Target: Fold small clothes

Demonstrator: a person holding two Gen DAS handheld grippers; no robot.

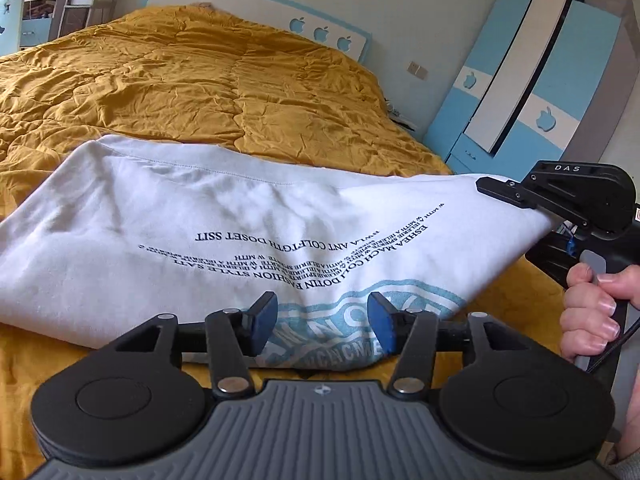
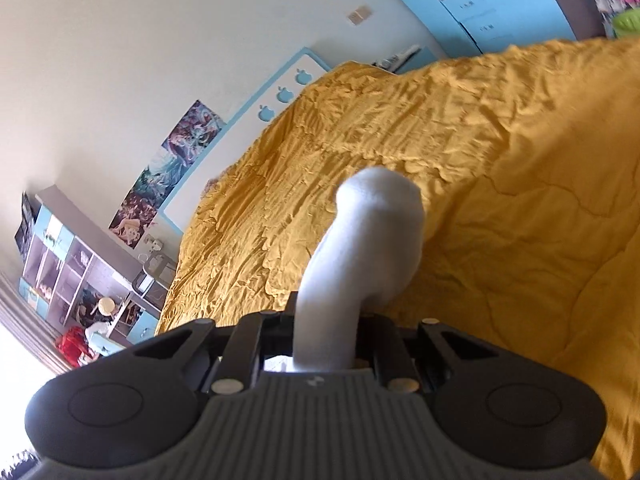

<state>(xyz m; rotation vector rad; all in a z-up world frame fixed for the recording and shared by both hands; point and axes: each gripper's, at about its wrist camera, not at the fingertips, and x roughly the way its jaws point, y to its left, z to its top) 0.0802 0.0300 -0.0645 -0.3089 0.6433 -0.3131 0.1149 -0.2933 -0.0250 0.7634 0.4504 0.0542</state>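
Left gripper (image 1: 322,322): nearest the left wrist camera; its two blue-padded fingers (image 1: 264,320) stand apart, released, just above the near edge of the garment, gripping nothing.
T-shirt (image 1: 224,224): one white garment with dark printed lines of text and a light-blue emblem; it lies on the bed directly ahead of the left gripper, its near hem under the gap between the fingers, its right corner lifted off the quilt.
Right gripper (image 1: 516,196): seen from the left wrist view at the right edge, clenched on the lifted corner of the T-shirt; in the right wrist view a bunched white fold (image 2: 360,256) rises from between its closed fingers.
Hand (image 1: 592,312): one hand, wrapped around the right gripper's handle, below and beside the raised corner.
Quilt (image 1: 200,80): one mustard-yellow quilt, creased, covering the bed under and beyond the T-shirt.
Headboard (image 1: 320,28): white with blue border and three apple cut-outs, behind the quilt.
Wardrobe (image 1: 532,92): one blue-and-white unit, far right, against the wall.
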